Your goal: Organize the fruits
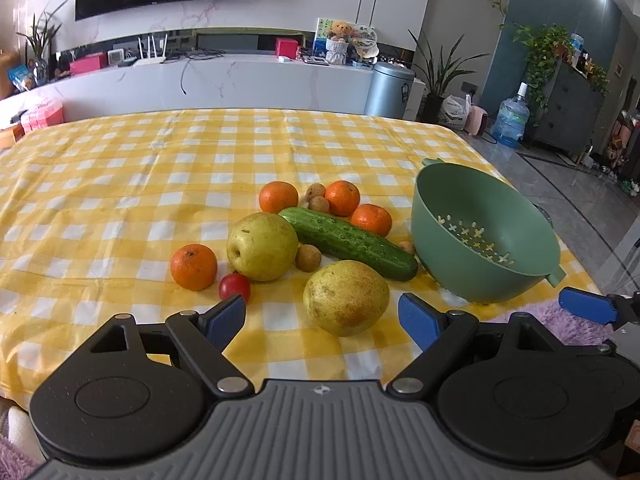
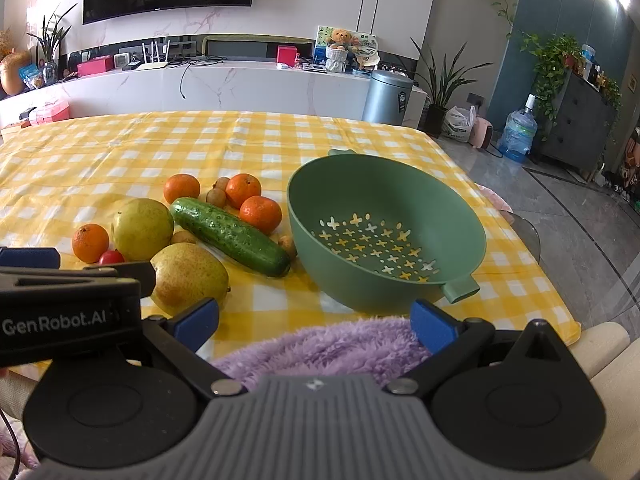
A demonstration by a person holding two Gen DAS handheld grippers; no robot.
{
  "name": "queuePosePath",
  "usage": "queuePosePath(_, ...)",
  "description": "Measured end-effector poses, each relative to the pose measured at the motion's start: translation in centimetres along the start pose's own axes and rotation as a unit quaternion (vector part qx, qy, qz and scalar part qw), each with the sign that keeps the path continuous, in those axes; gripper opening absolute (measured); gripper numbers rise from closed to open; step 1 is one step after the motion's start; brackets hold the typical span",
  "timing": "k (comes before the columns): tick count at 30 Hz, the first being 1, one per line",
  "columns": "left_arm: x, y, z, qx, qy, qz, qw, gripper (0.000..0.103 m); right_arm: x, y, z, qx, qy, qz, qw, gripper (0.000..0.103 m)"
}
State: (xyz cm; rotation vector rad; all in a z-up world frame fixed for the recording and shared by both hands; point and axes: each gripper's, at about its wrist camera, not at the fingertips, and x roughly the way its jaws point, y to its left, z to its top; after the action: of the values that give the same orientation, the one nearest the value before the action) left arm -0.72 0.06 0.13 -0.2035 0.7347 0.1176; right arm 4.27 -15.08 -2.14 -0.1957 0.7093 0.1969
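On the yellow checked tablecloth (image 1: 120, 184) lie two yellow pears (image 1: 346, 298) (image 1: 262, 246), a cucumber (image 1: 348, 242), several oranges (image 1: 194, 267), a cherry tomato (image 1: 235, 287) and several small brown longans (image 1: 308, 257). An empty green colander bowl (image 1: 486, 236) (image 2: 384, 232) stands right of them. My left gripper (image 1: 322, 318) is open just short of the near pear (image 2: 188, 276), nothing between its fingers. My right gripper (image 2: 316, 320) is open at the table's near edge over purple fleece, in front of the bowl. The left gripper's body (image 2: 68, 304) shows in the right wrist view.
A purple fleece cloth (image 2: 328, 348) lies at the near table edge. The table's right edge (image 2: 532, 280) drops to a grey tiled floor. Beyond the table stand a white marble counter (image 1: 240, 76), a metal bin (image 1: 390, 88), plants and a water bottle (image 1: 512, 118).
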Motion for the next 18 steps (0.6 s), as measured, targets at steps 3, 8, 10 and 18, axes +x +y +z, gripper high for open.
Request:
queuePosePath(3,-0.05,-0.15,0.01,0.003,-0.002,0.003,1.0,0.101,0.05,-0.06,0.0,0.001,0.001,0.0,1.0,0.098)
queuePosePath(8,0.11,-0.08,-0.02,-0.001,0.002,-0.003,1.0,0.101,0.21,0.0,-0.04,0.0,0.003,0.0,1.0,0.098)
queuePosePath(10,0.17,-0.02,-0.03,-0.003,0.004,-0.004,1.0,0.101,0.3,0.03,-0.07,-0.002,0.005,-0.001,1.0,0.098)
queuePosePath(18,0.36,0.07,-0.18,-0.008,0.007,-0.002,0.9999,0.101,0.48,0.25,-0.08,-0.009,0.008,-0.006,1.0,0.098)
